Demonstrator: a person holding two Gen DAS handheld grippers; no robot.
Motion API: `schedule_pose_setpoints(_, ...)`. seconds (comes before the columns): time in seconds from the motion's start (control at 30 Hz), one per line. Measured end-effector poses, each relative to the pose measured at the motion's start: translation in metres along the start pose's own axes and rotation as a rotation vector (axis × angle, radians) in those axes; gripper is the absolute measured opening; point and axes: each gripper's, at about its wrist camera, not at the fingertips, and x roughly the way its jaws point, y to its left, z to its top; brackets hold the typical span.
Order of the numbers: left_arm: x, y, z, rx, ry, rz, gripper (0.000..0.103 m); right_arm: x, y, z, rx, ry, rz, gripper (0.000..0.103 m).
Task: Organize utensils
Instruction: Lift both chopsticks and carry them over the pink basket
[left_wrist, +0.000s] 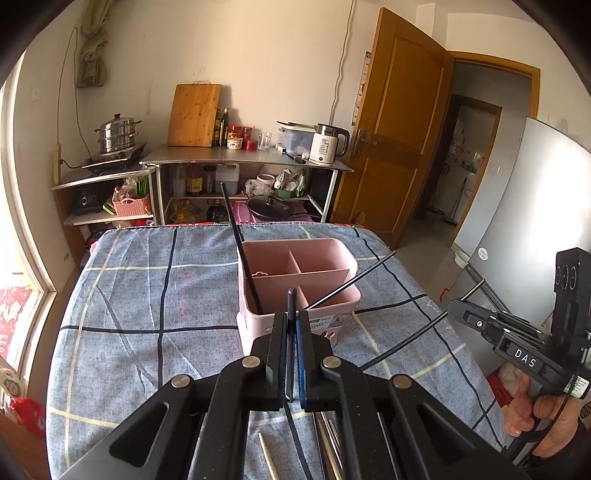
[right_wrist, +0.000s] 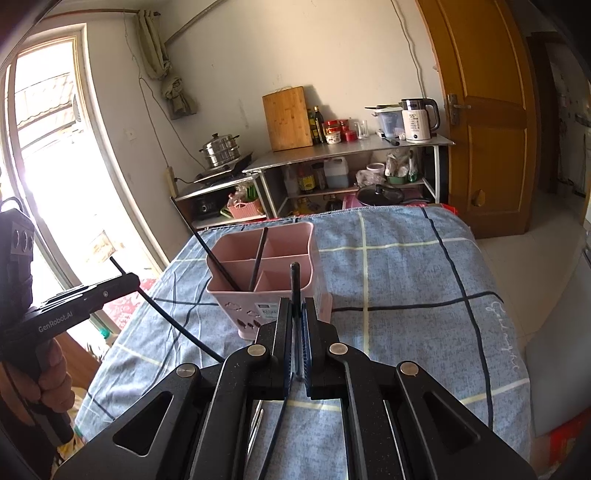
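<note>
A home kitchen is shown. Beyond the claw, a metal shelf (left_wrist: 243, 157) is set against the wall, loaded with a cutting board (left_wrist: 194, 115), bottles, jars and a kettle (left_wrist: 328, 144). To its left a steamer (left_wrist: 117, 133) is placed on a cooktop. A wooden door (left_wrist: 391, 125) is seen at right.

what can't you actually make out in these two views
- Left wrist view: lower ends of the black chopsticks in the pink caddy, hidden by its walls.
- Left wrist view: utensils on the cloth, covered by the left tongs, cut off by the bottom edge.
- Right wrist view: caddy label, too small to read.
- Right wrist view: the chopstick's held length, hidden inside the right tongs.
</note>
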Motion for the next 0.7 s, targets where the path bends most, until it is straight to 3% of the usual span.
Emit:
schedule_pose_setpoints(0.4,-0.028,0.003,0.015,-0.006,-0.020,-0.023,0.004,-0.021,0.019,0.013,-0.056,-0.047,0.036,0.005)
schedule_pose_setpoints(0.7,-0.052,0.007,0.053,-0.008,-0.085,-0.031,0.004,-0.025,0.036,0.038,-0.060,-0.099,0.098,0.005)
